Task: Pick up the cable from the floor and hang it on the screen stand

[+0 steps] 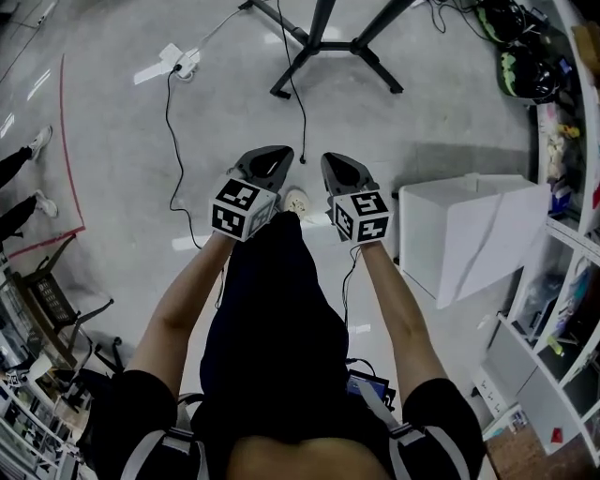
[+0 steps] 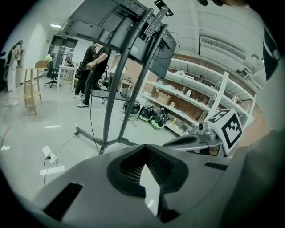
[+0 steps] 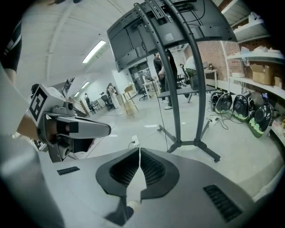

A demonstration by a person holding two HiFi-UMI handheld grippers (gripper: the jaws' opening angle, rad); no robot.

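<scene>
Well, the screen stand [image 1: 323, 42] spreads its black legs across the top centre of the head view. Below it, mid-frame, my left gripper [image 1: 277, 155] and right gripper [image 1: 333, 161] both have their jaws pressed together on nothing. The thin black cable [image 1: 169, 131] snakes down the floor at upper left, apart from both.

Glossy smooth floor [image 1: 103, 150], matt blk metal screen stand [image 1: 319, 26]

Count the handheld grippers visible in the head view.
2. The left gripper is left of centre, and the right gripper is just right of it. Both point forward over the floor, jaws together and empty. None looks hidden.
</scene>
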